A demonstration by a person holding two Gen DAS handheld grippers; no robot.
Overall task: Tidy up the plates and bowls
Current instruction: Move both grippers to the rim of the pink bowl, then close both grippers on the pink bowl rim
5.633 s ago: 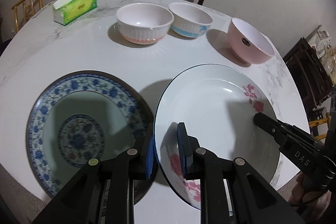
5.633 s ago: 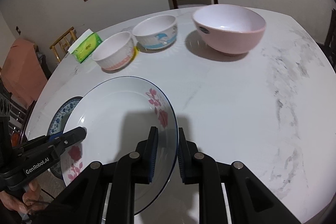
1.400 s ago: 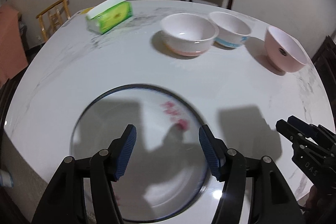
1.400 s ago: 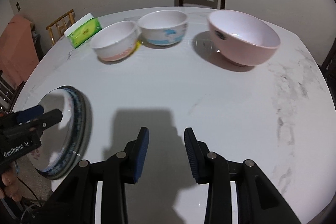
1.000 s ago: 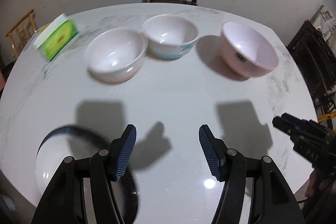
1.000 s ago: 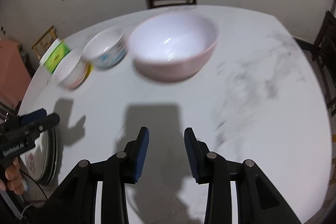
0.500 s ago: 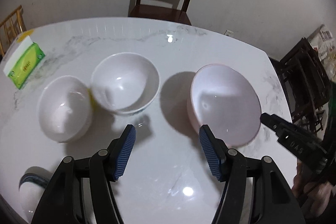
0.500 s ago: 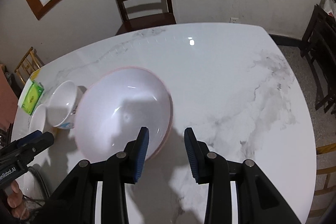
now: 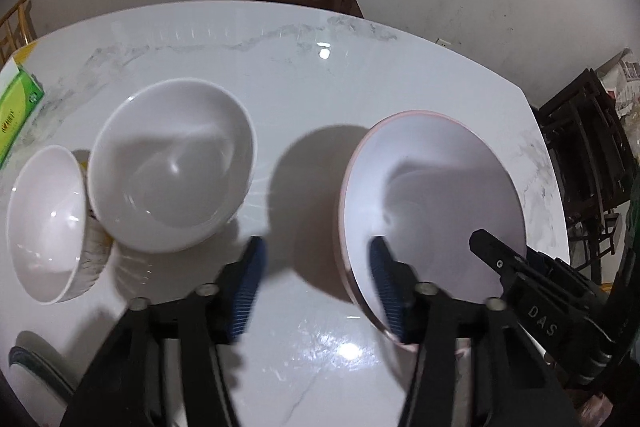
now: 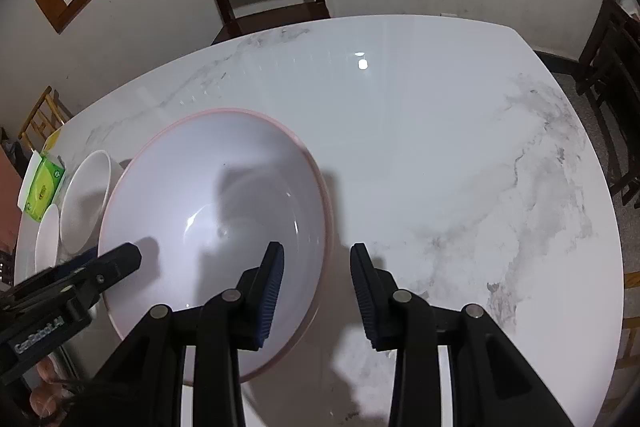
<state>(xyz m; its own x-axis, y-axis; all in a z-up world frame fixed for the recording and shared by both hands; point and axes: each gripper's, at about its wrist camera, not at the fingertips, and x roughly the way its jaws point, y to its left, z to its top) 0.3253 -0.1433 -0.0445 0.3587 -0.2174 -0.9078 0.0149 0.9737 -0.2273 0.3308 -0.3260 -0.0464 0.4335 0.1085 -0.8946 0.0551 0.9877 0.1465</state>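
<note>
Pink bowl (image 10: 208, 203) stands on the marble surface (image 10: 440, 131), right of two white bowls (image 9: 172, 171). Left gripper (image 9: 318, 287) and right gripper (image 10: 316, 285) each straddle its rim, fingers closing, pads not yet pressing.

pink bowl (image 9: 432, 195) upright, two white bowls (image 9: 172, 171) touching

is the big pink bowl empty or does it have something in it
Empty: the pink bowl shows only a bare white inside with shadows and glare in both views.
</note>
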